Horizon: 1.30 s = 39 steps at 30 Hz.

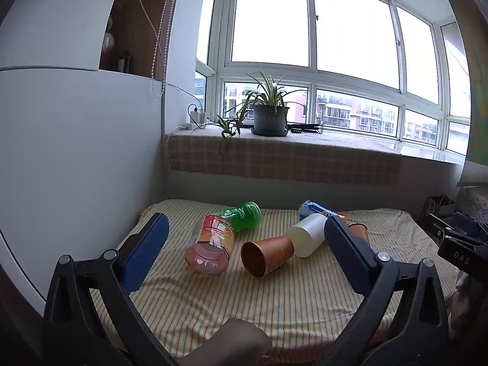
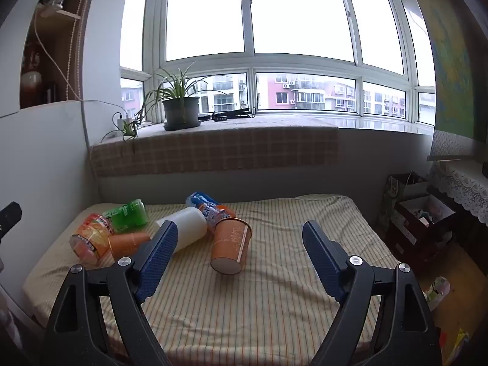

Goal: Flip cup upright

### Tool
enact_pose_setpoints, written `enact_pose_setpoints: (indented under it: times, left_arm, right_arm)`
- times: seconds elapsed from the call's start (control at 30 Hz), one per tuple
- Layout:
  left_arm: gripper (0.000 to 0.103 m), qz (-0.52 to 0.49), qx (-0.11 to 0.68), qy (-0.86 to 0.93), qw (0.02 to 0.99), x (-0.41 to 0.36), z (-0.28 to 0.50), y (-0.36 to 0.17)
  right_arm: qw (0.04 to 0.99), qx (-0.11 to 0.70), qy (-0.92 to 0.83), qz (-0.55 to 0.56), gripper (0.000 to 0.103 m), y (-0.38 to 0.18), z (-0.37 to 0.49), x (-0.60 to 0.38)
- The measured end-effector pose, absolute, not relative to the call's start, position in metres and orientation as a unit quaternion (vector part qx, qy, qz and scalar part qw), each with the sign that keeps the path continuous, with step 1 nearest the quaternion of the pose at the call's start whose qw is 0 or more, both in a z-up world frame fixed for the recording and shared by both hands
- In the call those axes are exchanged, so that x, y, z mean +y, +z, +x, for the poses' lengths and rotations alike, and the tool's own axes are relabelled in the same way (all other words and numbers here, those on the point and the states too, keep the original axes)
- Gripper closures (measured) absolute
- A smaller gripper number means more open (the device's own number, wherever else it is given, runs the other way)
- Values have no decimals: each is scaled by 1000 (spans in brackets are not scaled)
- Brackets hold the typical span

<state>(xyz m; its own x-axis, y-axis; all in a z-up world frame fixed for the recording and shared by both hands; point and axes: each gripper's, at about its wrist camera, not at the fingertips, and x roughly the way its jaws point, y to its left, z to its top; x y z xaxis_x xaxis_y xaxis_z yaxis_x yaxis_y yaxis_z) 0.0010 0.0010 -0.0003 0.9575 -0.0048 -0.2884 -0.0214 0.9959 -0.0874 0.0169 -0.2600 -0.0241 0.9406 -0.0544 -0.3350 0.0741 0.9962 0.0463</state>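
Observation:
Two orange paper cups lie on their sides on the striped bed. One cup (image 1: 267, 256) has its open mouth toward me in the left wrist view; it shows at the left in the right wrist view (image 2: 128, 242). The other cup (image 2: 230, 248) lies with its base toward me in the right wrist view; only its rim (image 1: 358, 231) shows behind a finger in the left wrist view. My left gripper (image 1: 247, 244) is open and empty, short of the first cup. My right gripper (image 2: 241, 250) is open and empty, short of the second cup.
A pink bottle (image 1: 210, 245), a green bottle (image 1: 244, 215), a white bottle (image 1: 306, 238) and a blue-labelled bottle (image 2: 207, 207) lie among the cups. A potted plant (image 1: 270, 119) stands on the windowsill. Boxes and bags (image 2: 418, 219) stand on the floor right of the bed.

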Motion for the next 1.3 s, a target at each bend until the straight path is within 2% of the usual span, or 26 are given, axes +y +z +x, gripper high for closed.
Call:
enact_pose_setpoints:
  times: [1.3]
  left_arm:
    - [0, -37, 144, 2, 989, -6, -10, 9]
  right_arm:
    - [982, 183, -28, 34, 19, -31, 16, -263]
